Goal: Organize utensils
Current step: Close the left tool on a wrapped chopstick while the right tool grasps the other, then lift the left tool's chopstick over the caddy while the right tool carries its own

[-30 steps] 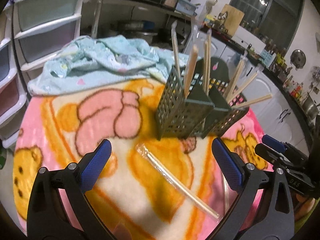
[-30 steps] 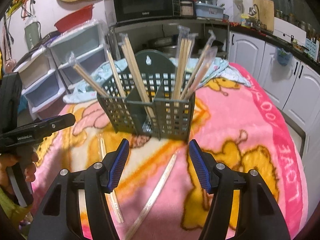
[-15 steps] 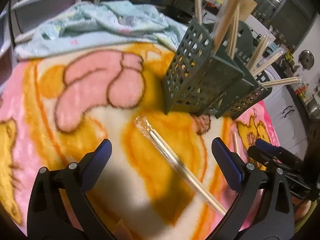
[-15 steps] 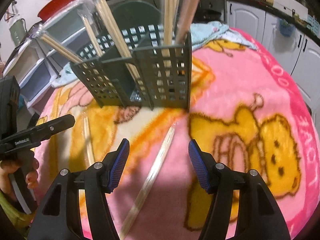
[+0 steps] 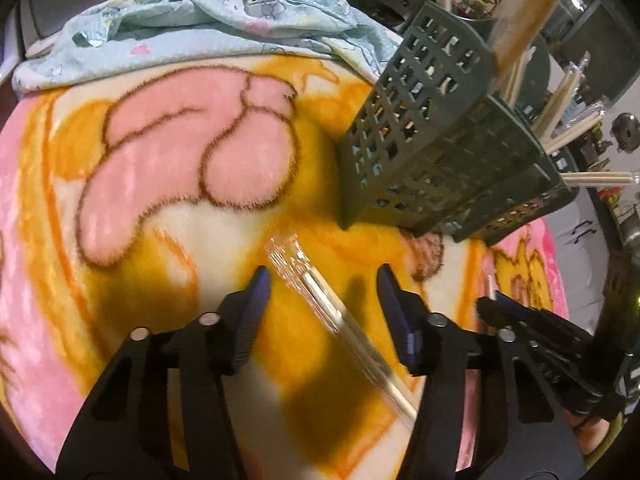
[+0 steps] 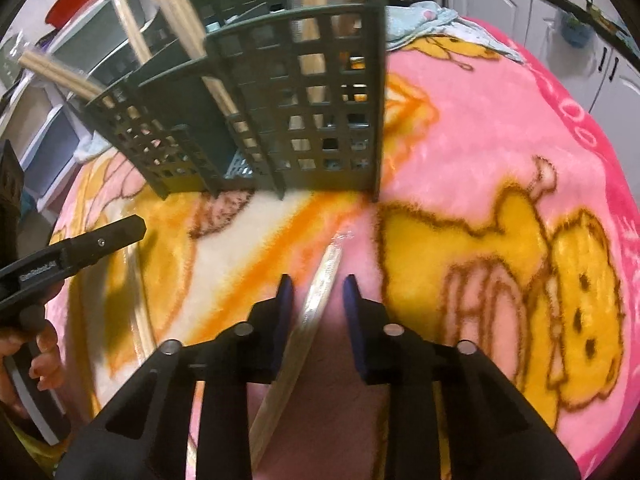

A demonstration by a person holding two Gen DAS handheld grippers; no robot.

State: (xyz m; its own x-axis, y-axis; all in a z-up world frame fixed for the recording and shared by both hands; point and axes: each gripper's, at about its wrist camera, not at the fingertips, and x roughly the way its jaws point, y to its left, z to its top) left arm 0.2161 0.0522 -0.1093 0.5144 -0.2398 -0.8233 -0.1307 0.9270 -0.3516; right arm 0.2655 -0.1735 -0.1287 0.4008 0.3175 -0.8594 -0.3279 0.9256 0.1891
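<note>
Now wrapped chopsticks (image 6: 320,300) between closing right tool (image 6: 316,300), untouched

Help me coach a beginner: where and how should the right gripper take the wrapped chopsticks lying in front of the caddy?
Grip the wrapped chopsticks on the stiff part, not the empty wrapper tip near the caddy. Come from above, one pad on each long side, since they lie flat on the blanket. The right gripper already straddles them there, its jaws just closing, not yet visibly pressing.

Holder top (image 6: 296,92): cut off by the upper edge.
Wrapped chopsticks (image 6: 304,328): near end hidden behind gripper (blurred too).
Far counter (image 5: 592,128): too small to read.
</note>
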